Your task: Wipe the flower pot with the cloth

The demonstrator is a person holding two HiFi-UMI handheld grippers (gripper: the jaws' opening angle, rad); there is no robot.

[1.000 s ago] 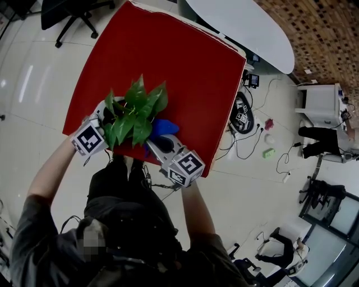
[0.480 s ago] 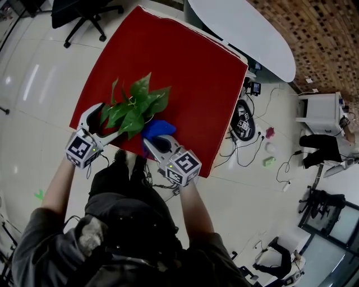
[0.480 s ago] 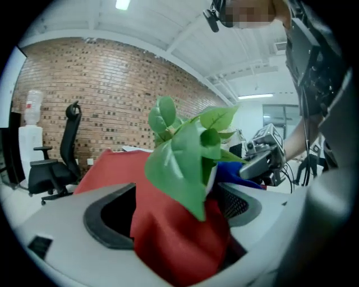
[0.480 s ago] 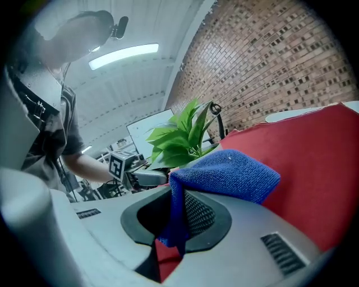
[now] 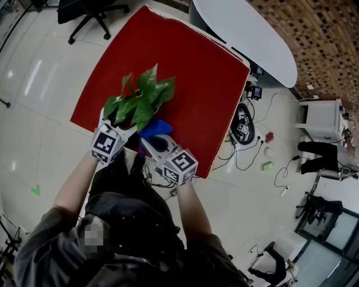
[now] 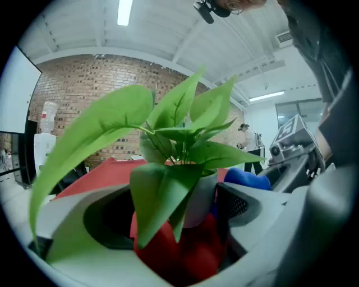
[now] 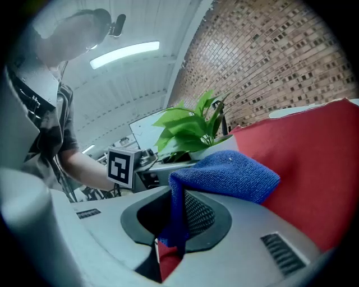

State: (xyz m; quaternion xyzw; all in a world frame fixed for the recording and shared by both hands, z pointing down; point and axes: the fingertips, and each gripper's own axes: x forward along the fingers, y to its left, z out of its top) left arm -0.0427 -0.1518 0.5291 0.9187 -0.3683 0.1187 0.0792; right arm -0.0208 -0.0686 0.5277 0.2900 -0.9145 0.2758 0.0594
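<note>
A leafy green plant [image 5: 140,100] stands in a pale grey pot [image 6: 199,196] near the front edge of the red table [image 5: 190,73]. My left gripper [image 5: 124,130] is open, its jaws on either side of the pot; the right jaw is close against the pot and red shows on the other side [image 6: 168,210]. My right gripper [image 5: 152,140] is shut on a blue cloth [image 7: 224,174], which bunches over its jaws right beside the pot [image 7: 216,147]. The cloth [image 5: 157,128] lies against the pot's right side. Leaves hide the pot in the head view.
A white oval table [image 5: 247,28] stands beyond the red one. An office chair [image 5: 84,8] is at the top left. Cables and small devices [image 5: 244,120] lie on the floor to the right, with a white cabinet [image 5: 320,103] further off.
My left gripper swung out to the left of the plant, then came back in with its jaws around the pot. The right gripper and cloth stayed beside the pot.
</note>
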